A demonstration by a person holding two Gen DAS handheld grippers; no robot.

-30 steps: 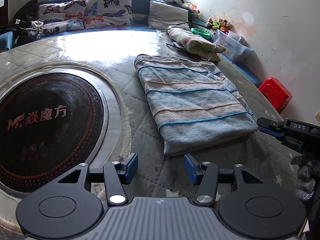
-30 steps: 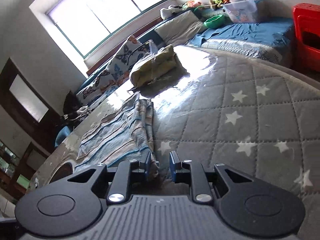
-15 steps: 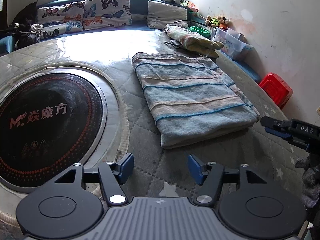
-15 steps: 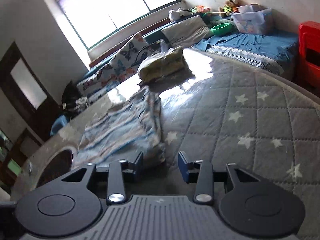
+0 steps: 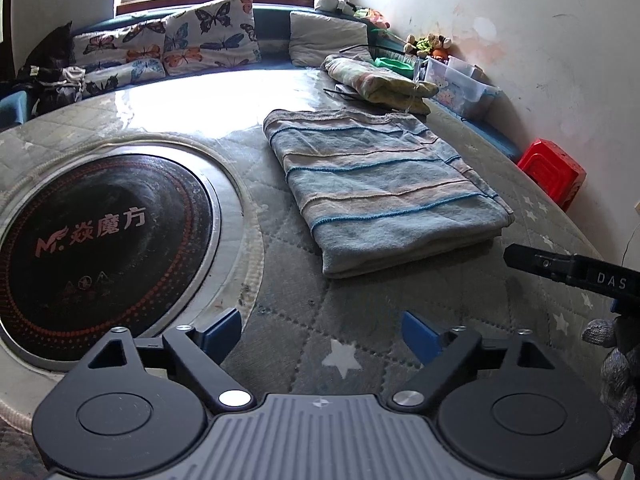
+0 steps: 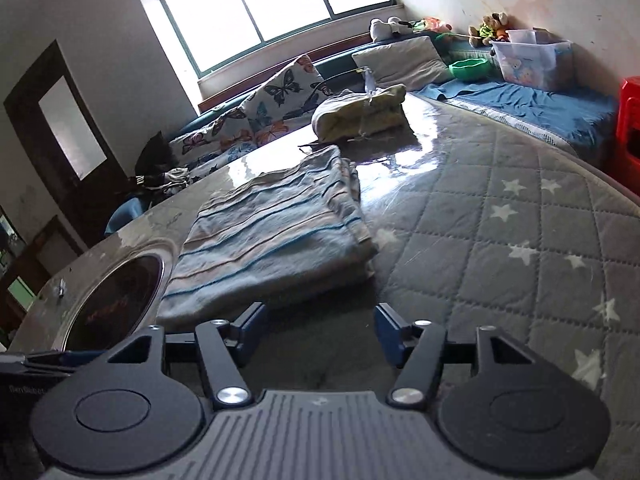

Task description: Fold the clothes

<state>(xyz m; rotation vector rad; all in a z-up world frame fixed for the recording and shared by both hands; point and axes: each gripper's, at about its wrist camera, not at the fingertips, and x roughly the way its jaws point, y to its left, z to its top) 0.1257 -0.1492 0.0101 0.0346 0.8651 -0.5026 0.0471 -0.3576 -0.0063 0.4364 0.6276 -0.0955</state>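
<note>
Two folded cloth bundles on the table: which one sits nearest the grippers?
The blue-striped folded cloth, lying flat just ahead of both open grippers. The yellowish-green bundle sits beyond it, toward the cushions.

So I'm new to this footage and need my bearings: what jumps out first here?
The folded blue striped blanket lies flat mid-table on the quilted star-patterned cover, just ahead of both open grippers, left and right. To its left sits a big round black cooktop with red lettering. Beyond it, a yellowish folded bundle rests near the butterfly cushions.

home: butterfly cushions [image 5: 208, 36], window bench [image 6: 520, 100]
</note>
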